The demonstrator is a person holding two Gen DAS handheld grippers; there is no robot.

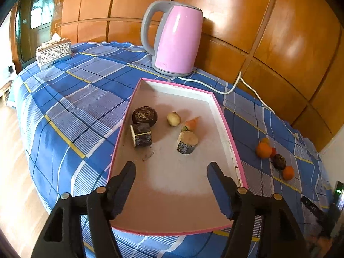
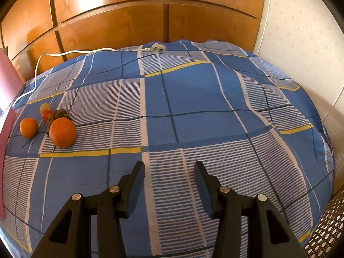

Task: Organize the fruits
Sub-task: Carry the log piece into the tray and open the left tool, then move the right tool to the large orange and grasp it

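Pink tray (image 1: 228, 126): shallow, pink-rimmed with a pale floor, lying on the cloth right ahead of the left gripper.
Cloth (image 2: 193, 99): blue plaid with white and yellow lines, spread over the whole surface.
Left gripper (image 1: 171, 173): fingers spread wide, nothing between them — it hovers over the tray's near end.
Right gripper (image 2: 169, 173): fingers parted and holding nothing, above bare cloth, well apart from the fruit.
In the tray: a dark round piece (image 1: 144, 116) touching a dark log slice (image 1: 141, 137); a pale round item (image 1: 173, 118); a small carrot (image 1: 190, 123); a pale-topped log stub (image 1: 187, 142) just beside the carrot.
Fruit on the cloth: big orange (image 2: 62, 132) nearest, small orange (image 2: 28, 127) to its left, a dark rough fruit (image 2: 57, 116) between and behind them, a small red piece (image 2: 46, 114) and a yellowish one (image 2: 44, 107) farther back — all clustered outside the tray, at its right.
Kettle (image 1: 175, 38): pink with a grey handle, upright behind the tray.
Cord (image 2: 64, 53): white, running along the back edge to a plug (image 2: 158, 48) lying on the cloth.
Tissue box (image 1: 53, 52): patterned, at the far left corner.
Wall: glossy wood panels behind.
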